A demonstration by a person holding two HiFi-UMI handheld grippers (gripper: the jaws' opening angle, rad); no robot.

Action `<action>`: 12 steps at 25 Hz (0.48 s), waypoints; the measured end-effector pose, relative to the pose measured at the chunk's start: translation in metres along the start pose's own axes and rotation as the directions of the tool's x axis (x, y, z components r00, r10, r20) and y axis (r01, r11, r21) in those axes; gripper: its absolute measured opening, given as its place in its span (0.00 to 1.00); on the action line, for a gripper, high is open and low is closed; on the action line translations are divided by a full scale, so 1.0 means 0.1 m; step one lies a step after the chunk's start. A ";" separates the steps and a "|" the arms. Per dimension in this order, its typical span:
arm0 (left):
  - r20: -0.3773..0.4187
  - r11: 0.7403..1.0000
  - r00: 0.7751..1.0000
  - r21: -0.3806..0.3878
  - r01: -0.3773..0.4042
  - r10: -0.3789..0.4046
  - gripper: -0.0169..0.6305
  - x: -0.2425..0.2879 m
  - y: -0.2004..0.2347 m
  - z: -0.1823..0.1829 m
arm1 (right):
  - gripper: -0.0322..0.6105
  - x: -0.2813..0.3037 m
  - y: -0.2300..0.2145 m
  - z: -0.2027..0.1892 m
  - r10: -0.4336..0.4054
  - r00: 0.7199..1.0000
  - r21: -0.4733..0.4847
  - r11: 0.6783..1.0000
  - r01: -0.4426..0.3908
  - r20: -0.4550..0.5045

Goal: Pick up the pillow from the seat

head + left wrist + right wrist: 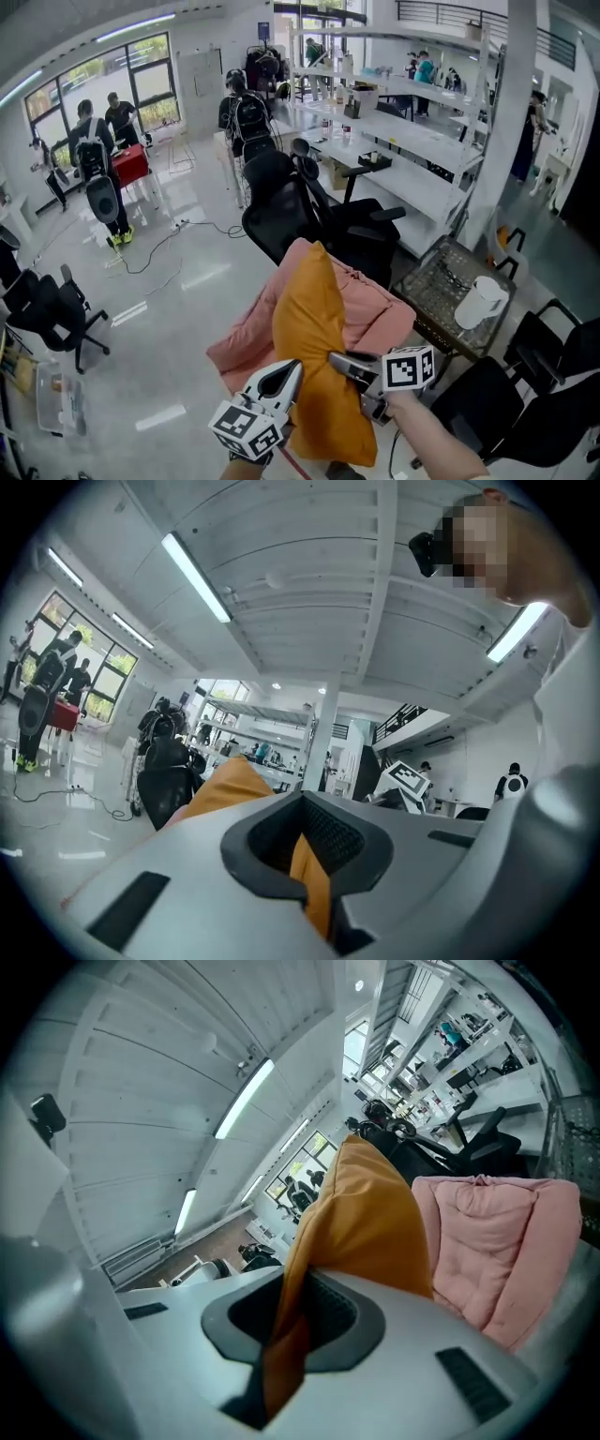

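Note:
An orange pillow hangs upright in the air in front of me, held by its lower edges. My left gripper is shut on the pillow's left edge; orange fabric is pinched between its jaws. On the other side, my right gripper is shut on the pillow's right edge, where cloth runs through the jaws and the pillow rises beyond. Behind the pillow lies a pink cushion, draped over a black office chair, the seat.
A wire mesh table with a white jug stands to the right. More black chairs sit at left and lower right. White workbenches run behind. People stand far off at the back left, and cables trail on the floor.

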State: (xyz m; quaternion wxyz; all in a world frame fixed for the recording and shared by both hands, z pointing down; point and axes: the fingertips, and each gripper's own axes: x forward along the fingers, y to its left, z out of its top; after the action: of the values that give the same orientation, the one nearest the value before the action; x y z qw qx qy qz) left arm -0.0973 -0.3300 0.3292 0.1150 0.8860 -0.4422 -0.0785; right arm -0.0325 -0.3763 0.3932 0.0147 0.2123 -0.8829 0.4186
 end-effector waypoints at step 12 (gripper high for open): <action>0.044 0.999 0.999 0.044 -0.015 0.013 0.04 -0.42 -0.12 0.28 | 0.14 0.09 0.60 -0.09 0.019 1.000 -0.067 0.998 -0.020 -0.015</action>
State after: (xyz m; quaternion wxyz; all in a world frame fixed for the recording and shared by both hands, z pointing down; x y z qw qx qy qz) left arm -0.1199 -0.2927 0.3000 0.0860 0.8833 -0.4526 -0.0872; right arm -0.0656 -0.3388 0.3569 0.0243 0.2001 -0.8983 0.3904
